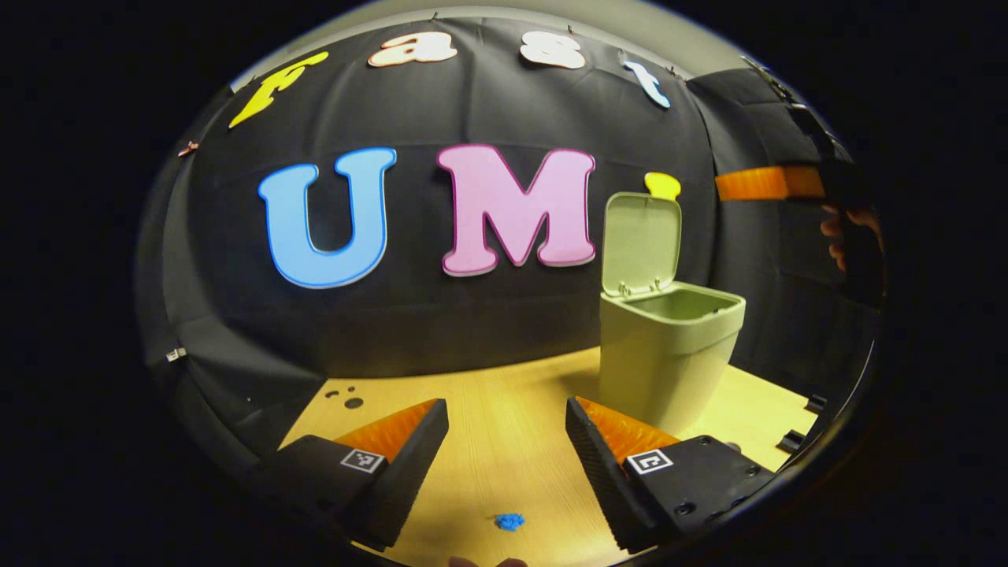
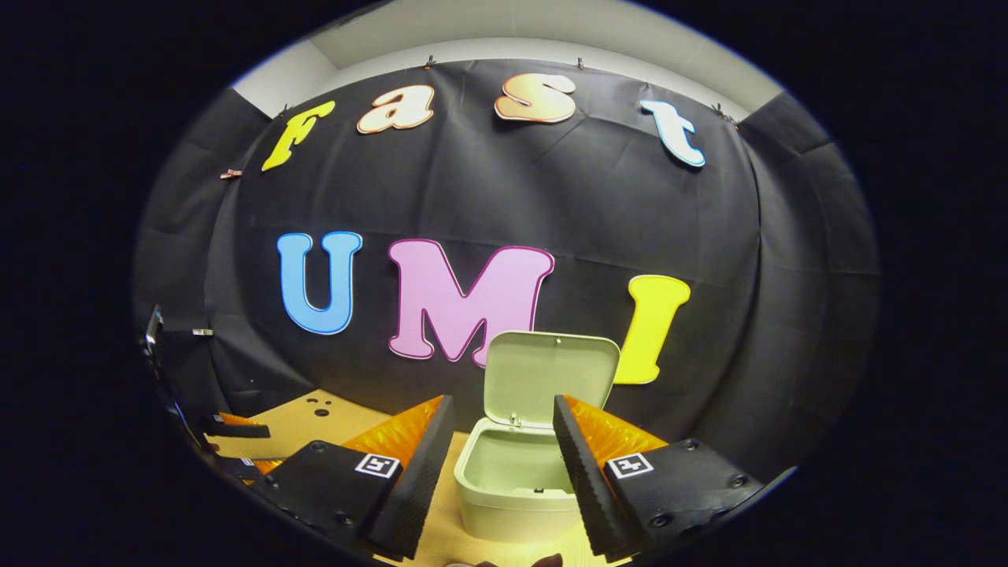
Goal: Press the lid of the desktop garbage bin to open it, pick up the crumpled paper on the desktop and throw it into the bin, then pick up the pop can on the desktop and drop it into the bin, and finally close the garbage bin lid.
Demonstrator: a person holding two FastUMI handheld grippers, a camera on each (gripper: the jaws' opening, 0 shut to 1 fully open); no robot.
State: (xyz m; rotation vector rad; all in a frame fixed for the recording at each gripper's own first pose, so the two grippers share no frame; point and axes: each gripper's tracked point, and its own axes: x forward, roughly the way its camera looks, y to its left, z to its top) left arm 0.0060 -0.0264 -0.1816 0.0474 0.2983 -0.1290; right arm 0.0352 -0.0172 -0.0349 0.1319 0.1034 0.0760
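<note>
Both tongs gape empty: my right gripper (image 2: 504, 465) hovers over the open bin (image 2: 512, 480), dead ahead; my left gripper (image 1: 508, 465) sits lower, bin (image 1: 665, 354) off to its right.

Light wood table (image 1: 512, 441): pale green bin (image 1: 661, 362) standing at 2 o'clock, lid up; small blue scrap (image 1: 509, 520) at 6 o'clock.
</note>
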